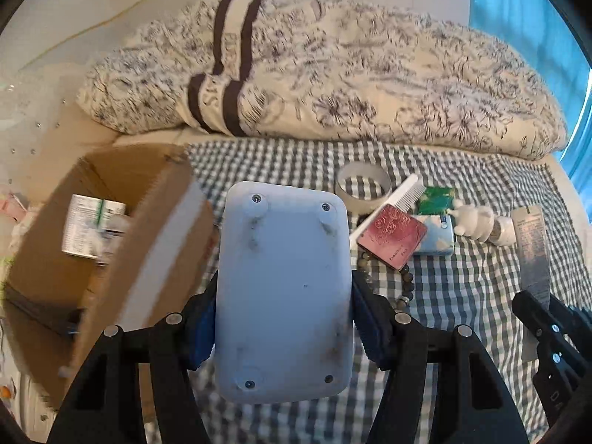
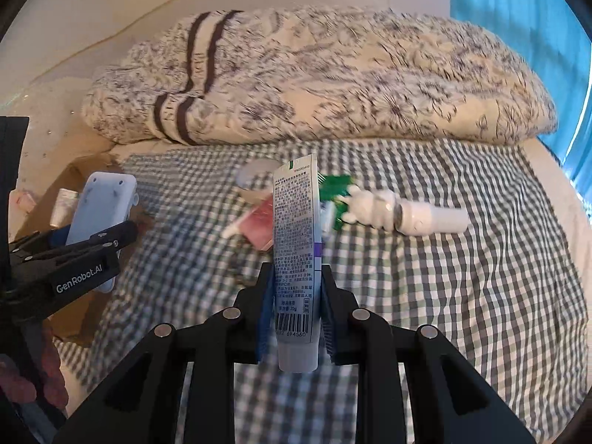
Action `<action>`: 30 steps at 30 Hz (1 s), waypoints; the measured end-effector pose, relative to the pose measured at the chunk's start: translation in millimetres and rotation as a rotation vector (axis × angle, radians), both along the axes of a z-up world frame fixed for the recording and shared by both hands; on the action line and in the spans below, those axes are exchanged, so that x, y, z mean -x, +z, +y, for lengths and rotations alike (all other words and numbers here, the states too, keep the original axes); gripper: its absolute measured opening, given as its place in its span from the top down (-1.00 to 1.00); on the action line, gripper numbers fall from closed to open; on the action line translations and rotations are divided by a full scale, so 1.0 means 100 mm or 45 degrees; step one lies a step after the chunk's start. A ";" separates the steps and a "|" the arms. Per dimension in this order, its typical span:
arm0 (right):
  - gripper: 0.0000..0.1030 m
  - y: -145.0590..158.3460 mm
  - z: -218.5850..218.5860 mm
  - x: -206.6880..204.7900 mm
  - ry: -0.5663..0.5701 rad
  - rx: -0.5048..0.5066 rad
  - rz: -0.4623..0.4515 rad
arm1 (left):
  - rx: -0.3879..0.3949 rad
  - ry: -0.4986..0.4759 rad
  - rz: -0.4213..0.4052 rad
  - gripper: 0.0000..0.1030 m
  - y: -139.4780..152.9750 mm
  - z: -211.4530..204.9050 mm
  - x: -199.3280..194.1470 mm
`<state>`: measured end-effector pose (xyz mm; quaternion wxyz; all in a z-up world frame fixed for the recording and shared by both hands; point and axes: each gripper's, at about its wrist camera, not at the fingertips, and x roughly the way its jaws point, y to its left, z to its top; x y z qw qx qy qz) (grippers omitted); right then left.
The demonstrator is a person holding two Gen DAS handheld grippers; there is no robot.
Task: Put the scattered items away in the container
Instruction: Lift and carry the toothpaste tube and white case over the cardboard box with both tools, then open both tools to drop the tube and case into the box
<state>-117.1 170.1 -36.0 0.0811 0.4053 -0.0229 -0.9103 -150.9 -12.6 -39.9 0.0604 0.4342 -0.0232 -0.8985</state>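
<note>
My left gripper (image 1: 283, 318) is shut on a pale blue flat device (image 1: 283, 288) with screws on its underside, held just right of the open cardboard box (image 1: 155, 222); a white carton (image 1: 88, 225) lies inside the box. My right gripper (image 2: 296, 318) is shut on a white tube (image 2: 296, 244) with printed text, held upright above the bed. The left gripper (image 2: 107, 240) and the device (image 2: 100, 214) also appear at the left of the right wrist view. Scattered on the checked sheet: a tape roll (image 1: 364, 187), a white comb (image 1: 405, 194), a red card (image 1: 394, 235), a green packet (image 1: 434, 201), a white bottle (image 2: 399, 211).
A floral duvet (image 1: 333, 85) is heaped along the back of the bed. A bead bracelet (image 1: 405, 285) lies by the red card. A blue curtain (image 2: 518, 11) hangs at the right. The checked sheet (image 2: 481, 296) stretches out at the right front.
</note>
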 end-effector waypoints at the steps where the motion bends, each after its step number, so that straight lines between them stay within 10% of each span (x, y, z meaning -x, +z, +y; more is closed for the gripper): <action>1: 0.56 0.06 -0.06 -0.03 0.010 0.001 0.011 | -0.008 0.002 0.012 -0.25 0.07 -0.06 -0.06; 14: 0.56 0.80 -1.55 -0.27 0.297 0.074 0.123 | 0.035 0.115 0.185 -0.26 1.00 -1.25 -0.65; 30: 0.43 0.35 -2.99 0.45 0.543 0.178 -0.143 | -0.012 0.275 -0.026 -0.27 0.27 -2.41 -0.41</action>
